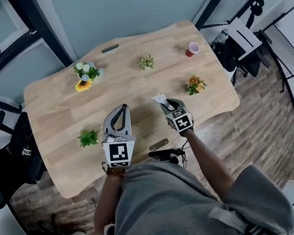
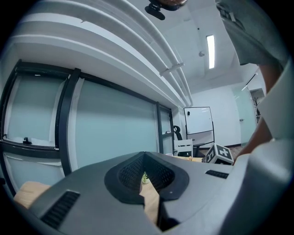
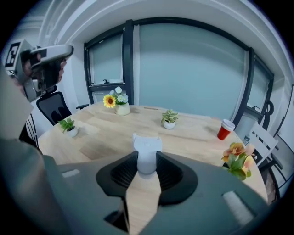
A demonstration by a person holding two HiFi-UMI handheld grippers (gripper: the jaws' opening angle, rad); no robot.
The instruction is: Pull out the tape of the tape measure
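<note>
In the right gripper view a small white tape measure [image 3: 147,146] sits between the black pads of my right gripper [image 3: 147,161], which is shut on it and holds it off the wooden table [image 3: 110,133]. From the head view the same white tape measure [image 1: 159,97] sticks out past the right gripper [image 1: 164,102], above the table's near middle. No pulled-out tape shows. My left gripper [image 1: 122,108] hovers just to the left, at about the same distance from me. Its fingertips meet with nothing between them, so the left gripper [image 2: 143,158] is shut and points across the room.
On the table [image 1: 58,105] stand a sunflower pot [image 1: 84,77], a small leafy plant [image 1: 146,61], a red cup [image 1: 192,49], orange flowers [image 1: 195,84] and a green plant [image 1: 88,137]. A black office chair [image 1: 11,155] stands at the left edge.
</note>
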